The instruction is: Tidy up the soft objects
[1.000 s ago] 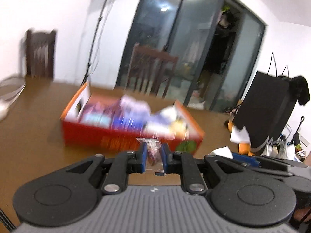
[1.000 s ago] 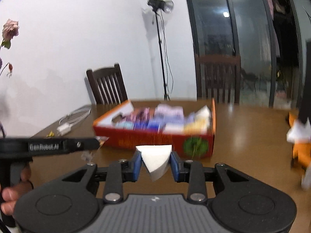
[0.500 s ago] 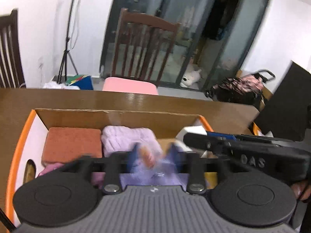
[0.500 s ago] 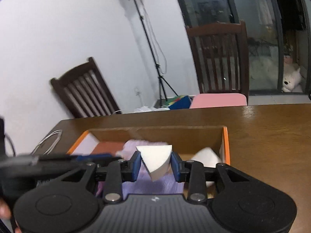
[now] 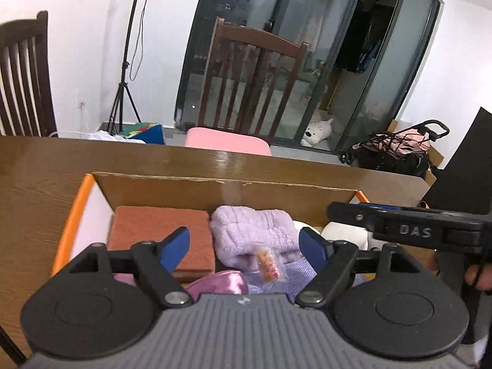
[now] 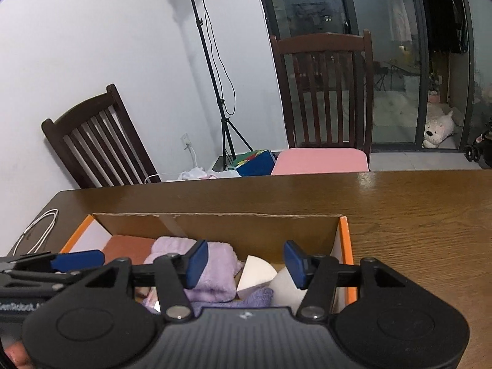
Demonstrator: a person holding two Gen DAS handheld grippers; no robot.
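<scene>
Both grippers hang over an orange-rimmed cardboard box (image 5: 73,215) on a brown wooden table (image 5: 46,166), both pointing down into it.

Left to right in the box: a flat rust-brown scouring pad (image 5: 160,233) at far left. Looks springy but fairly stiff, so pinch it by an edge. Next, a fluffy lilac rolled towel (image 5: 252,233), mid-box. Very soft, light, squashes easily; take it across the roll w/ a wide bite. Near it, a shiny pink satin piece (image 5: 215,286), prob. slippery.

The left gripper (image 5: 246,250) has jaws spread wide, having just been opening. A small clear plastic sachet w/ orange-red contents (image 5: 269,266) sits between them but touches neither pad. It seems to rest loose on the towel's near edge. Judged light and crinkly, it could slide off, so grab the packet body, not a corner.

Right side: the right gripper (image 6: 243,263) is partly parted, its jaws also just opening. A white wedge-shaped foam sponge (image 6: 256,272) lies below, clear of both blue pads, beside a second white sponge (image 6: 286,289) against the right wall. Foam looks v. light and compressible; pinch the flat faces gently.

Both items look released into the box. A person's fingers (image 5: 478,275) show at far right, on the handle.
</scene>
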